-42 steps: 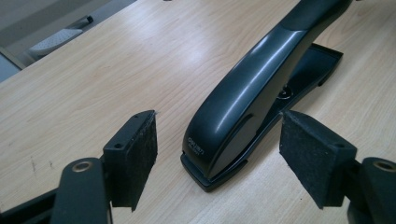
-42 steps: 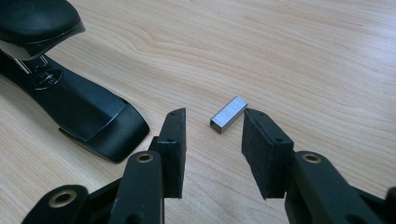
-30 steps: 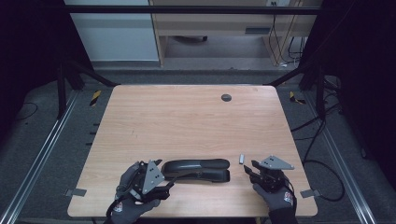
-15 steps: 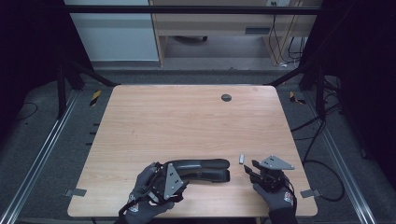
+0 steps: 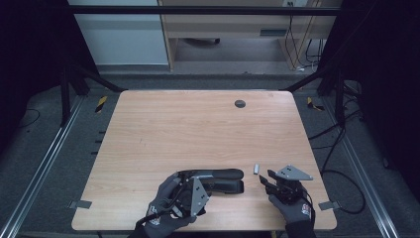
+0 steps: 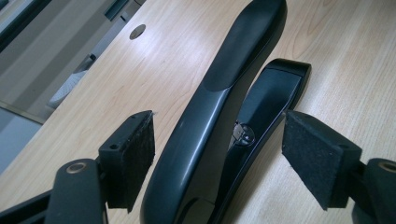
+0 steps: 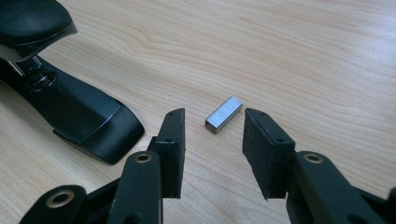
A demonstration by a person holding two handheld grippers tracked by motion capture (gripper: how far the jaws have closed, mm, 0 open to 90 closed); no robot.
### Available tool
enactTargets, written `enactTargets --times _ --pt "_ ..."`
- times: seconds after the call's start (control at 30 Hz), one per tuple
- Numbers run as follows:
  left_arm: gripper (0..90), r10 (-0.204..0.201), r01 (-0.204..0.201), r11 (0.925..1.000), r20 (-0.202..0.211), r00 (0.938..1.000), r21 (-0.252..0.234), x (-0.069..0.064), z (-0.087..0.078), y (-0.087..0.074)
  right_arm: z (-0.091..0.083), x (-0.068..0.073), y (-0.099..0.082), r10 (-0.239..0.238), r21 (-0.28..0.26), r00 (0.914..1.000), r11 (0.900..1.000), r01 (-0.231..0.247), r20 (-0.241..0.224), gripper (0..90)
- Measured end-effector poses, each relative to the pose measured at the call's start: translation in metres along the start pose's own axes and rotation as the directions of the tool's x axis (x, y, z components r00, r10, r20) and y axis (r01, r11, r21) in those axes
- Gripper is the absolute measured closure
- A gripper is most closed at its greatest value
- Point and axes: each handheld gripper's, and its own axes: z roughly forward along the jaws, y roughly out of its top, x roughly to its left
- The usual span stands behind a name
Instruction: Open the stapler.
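Since the earlier high views, the left gripper [image 5: 190, 194] has been carried toward 3 o'clock along the near table edge and is now placed over the hinge end of the black stapler [image 5: 218, 179], where formerly it stood clear at that end. In the left gripper view its jaws are seen spread, one pad at each flank of the stapler [image 6: 219, 112], with gaps on both sides; nothing is clamped. The right gripper [image 5: 263, 179] is unchanged in place, at 3 o'clock from the stapler. Its jaws are held apart, and the strip of staples [image 7: 223, 114] lies on the table [image 5: 198, 129] just ahead of the pads, toward 12 o'clock in the right gripper view, untouched. The stapler is judged about to be steadied for loading; the strip is not yet picked up.
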Motion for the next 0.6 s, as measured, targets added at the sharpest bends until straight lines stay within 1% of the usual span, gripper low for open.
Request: enactTargets --times 0.03,0.13,0.17,0.2,0.37,0.5,0.6 --pt "25.1 0.004 -0.004 1.0 -0.002 1.0 0.002 -0.001 0.001 0.001 0.0 0.0 0.0 0.005 0.0 1.0 1.0 -0.005 0.0 59.9" --pt "25.0 0.018 -0.018 0.9998 -0.006 0.9998 0.002 -0.005 0.005 0.005 0.0 0.0 0.0 0.002 0.001 1.0 1.0 -0.002 0.0 59.9" --pt "24.9 0.031 -0.031 0.9995 -0.008 0.9995 0.006 -0.006 0.006 0.007 0.0 0.0 0.0 0.002 0.001 1.0 1.0 -0.002 -0.001 59.9" --pt "25.0 0.034 -0.034 0.9994 -0.01 0.9994 0.005 -0.007 0.006 0.007 0.001 -0.001 0.0 -0.01 -0.003 0.9999 1.0 0.01 0.005 59.9" --pt "24.8 0.061 -0.061 0.9981 -0.023 0.9978 0.005 -0.011 0.011 0.012 0.0 -0.001 -0.001 -0.003 -0.002 1.0 1.0 0.003 0.005 59.9" --pt "24.7 0.071 -0.071 0.9975 -0.034 0.9969 0.004 -0.013 0.013 0.015 0.0 -0.001 0.0 -0.001 -0.002 1.0 1.0 0.001 0.004 59.9" --pt "24.7 0.087 -0.087 0.9962 -0.041 0.9953 0.009 -0.015 0.015 0.017 0.0 -0.001 -0.001 -0.003 -0.003 1.0 1.0 0.003 0.005 59.9"
